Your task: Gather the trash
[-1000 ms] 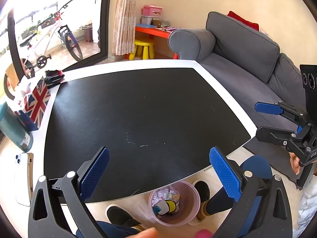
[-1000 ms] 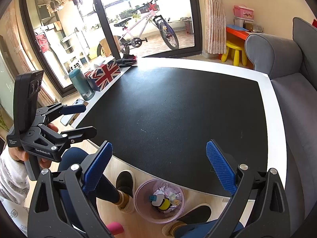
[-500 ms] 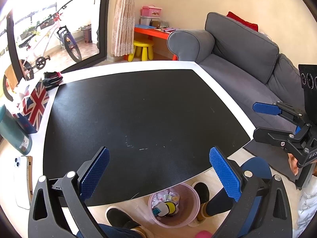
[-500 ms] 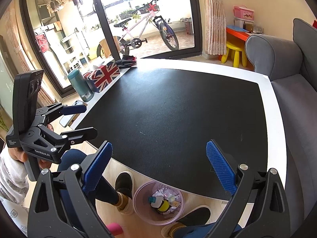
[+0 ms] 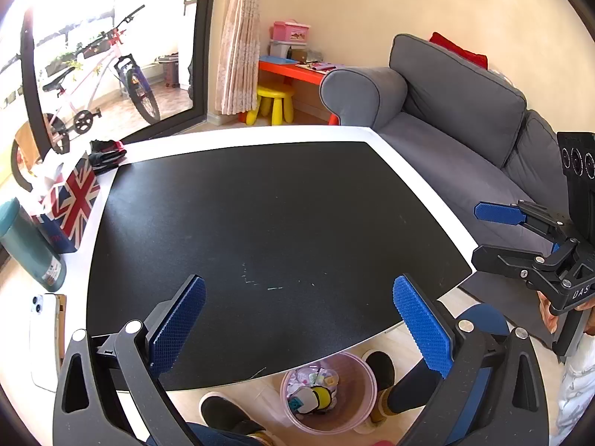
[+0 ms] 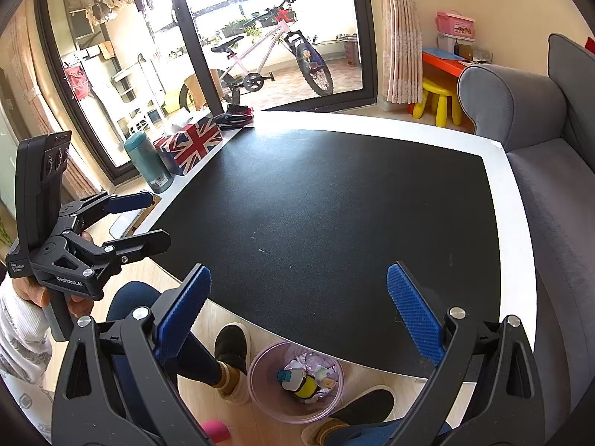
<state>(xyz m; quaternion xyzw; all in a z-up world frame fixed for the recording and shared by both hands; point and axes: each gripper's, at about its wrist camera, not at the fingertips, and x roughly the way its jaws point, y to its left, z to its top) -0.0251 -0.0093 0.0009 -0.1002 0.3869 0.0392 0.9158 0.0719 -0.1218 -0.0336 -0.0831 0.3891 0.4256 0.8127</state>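
A translucent pink bin [image 5: 329, 394] stands on the wooden floor below the near table edge, just under and between the left gripper's [image 5: 297, 327] blue fingers [image 5: 178, 325], and it holds the trash [image 5: 310, 394]: crumpled pale wrappers, a small white bottle with a yellow-and-black band, and a teal cap. The left gripper's jaws stand wide apart and grip nothing; beyond its fingertips lies the black mat [image 5: 267, 223] on the white table [image 5: 238, 137]. The right gripper [image 6: 297, 316] is likewise spread wide and empty, and its view shows the same bin [image 6: 260, 390] below and between its fingers [image 6: 414, 316], with the trash [image 6: 308, 379] seen more from the side (the banded bottle lies tilted on the wrappers). Far to the left of the left fingers sit a Union Jack box [image 5: 70, 204], a teal flask [image 5: 29, 245] just beside it, and a white phone [image 5: 42, 334] nearer the camera; the right wrist view shows the box [image 6: 193, 141] and flask [image 6: 148, 167] too, but the phone is mostly hidden there behind the left gripper [image 6: 141, 219]. The left wrist view alone shows the long run of the grey sofa [image 5: 465, 111] with a red cushion on its back, and the right gripper [image 5: 494, 234] open over the table's right-hand edge. The right wrist view alone shows the person's two dark shoes [image 6: 230, 342] on either side of the bin, and a bicycle [image 6: 267, 52] plainly through the glass door.
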